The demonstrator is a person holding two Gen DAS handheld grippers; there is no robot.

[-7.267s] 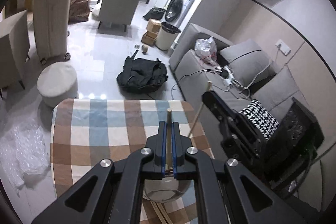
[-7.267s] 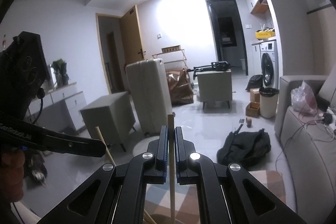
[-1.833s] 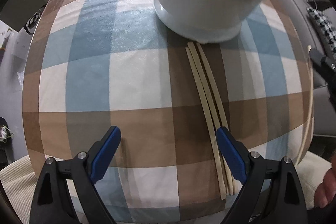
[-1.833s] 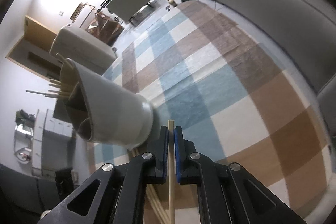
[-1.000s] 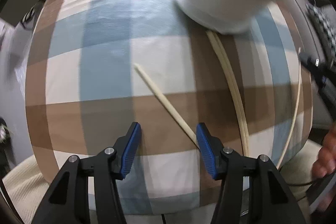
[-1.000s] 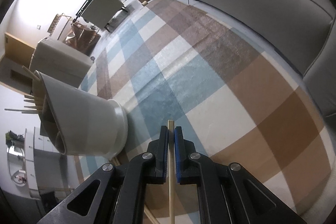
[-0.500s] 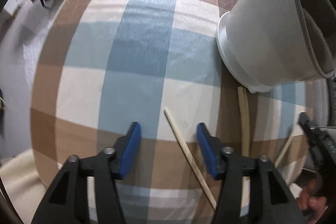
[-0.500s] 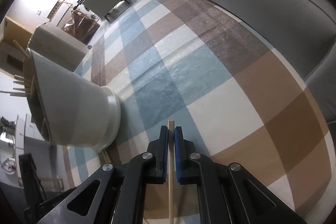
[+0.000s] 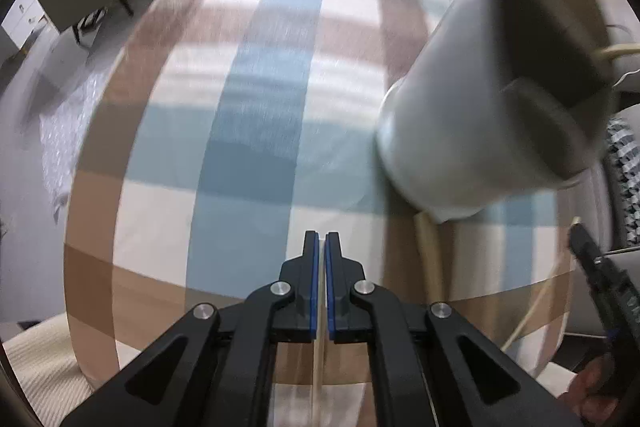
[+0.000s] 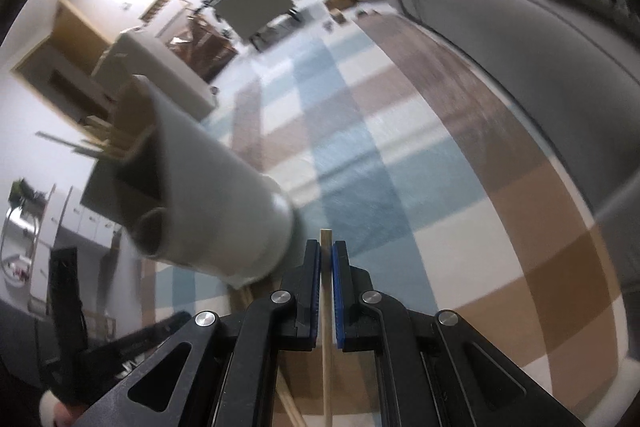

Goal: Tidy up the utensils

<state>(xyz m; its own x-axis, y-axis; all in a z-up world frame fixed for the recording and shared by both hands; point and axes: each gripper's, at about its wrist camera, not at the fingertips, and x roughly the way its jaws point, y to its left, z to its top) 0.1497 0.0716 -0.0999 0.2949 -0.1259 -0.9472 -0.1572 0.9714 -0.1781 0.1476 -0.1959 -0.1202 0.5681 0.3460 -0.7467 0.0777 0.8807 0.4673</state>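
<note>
Left gripper (image 9: 321, 247): the blue-padded jaws have just been closing and now stand together on a pale wooden chopstick (image 9: 318, 363), of which only a thin length shows below the pads, running toward 6 o'clock; motion blur makes the contact hard to read, but the stick appears pinched rather than lying loose. Right gripper (image 10: 326, 255): jaws closed on a second chopstick (image 10: 327, 331), its squared tip standing just proud of the pads at 12 o'clock and its shaft running back between the fingers toward 6 o'clock. In the left wrist view, the grey utensil holder (image 9: 472, 115) stands on the checked tablecloth (image 9: 240, 147) at about 2 o'clock from the gripper; loose chopsticks (image 9: 429, 259) lie on the cloth touching the holder's base, at about 3 o'clock from the fingertips. The other gripper's dark fingertip, with a stick trailing below it, enters at the right edge near 4 o'clock. In the right wrist view, the same holder sits at 10 o'clock, just beside the pads, with a bundle of chopstick ends (image 10: 92, 143) projecting from its mouth. A grey sofa (image 10: 520, 39) borders the table from 1 to 3 o'clock.
</note>
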